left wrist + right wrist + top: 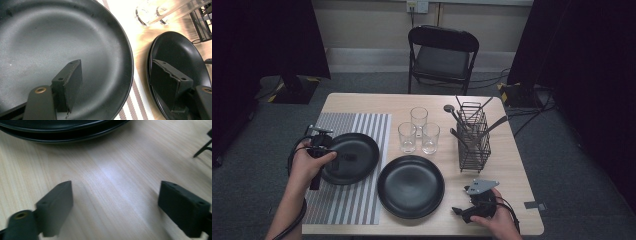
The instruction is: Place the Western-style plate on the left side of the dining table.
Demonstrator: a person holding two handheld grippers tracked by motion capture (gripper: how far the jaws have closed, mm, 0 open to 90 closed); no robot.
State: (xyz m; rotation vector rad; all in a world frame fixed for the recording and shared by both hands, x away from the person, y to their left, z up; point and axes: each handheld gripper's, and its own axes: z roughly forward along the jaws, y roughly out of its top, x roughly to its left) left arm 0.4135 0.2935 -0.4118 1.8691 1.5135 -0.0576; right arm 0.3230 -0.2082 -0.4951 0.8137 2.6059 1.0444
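Note:
A black plate [357,150] lies on the striped placemat [362,125] at the table's left. My left gripper [346,157] hovers low over it, held from the left, and stands open. In the left gripper view this plate [62,37] lies under the left jaw, and its right rim runs between the jaws of the left gripper [116,67]. A second black plate [411,186] rests on bare wood at the front centre. Just right of it, my right gripper [458,211] is open above the table [112,170]. In the right gripper view, stacked black plates [62,130] lie beyond the right gripper [115,187].
Three clear glasses [418,131] stand behind the front plate. A black wire basket [473,137] holding several utensils stands at the right. A folding chair [442,55] is behind the table. Bare wood lies around my right gripper, near the front edge.

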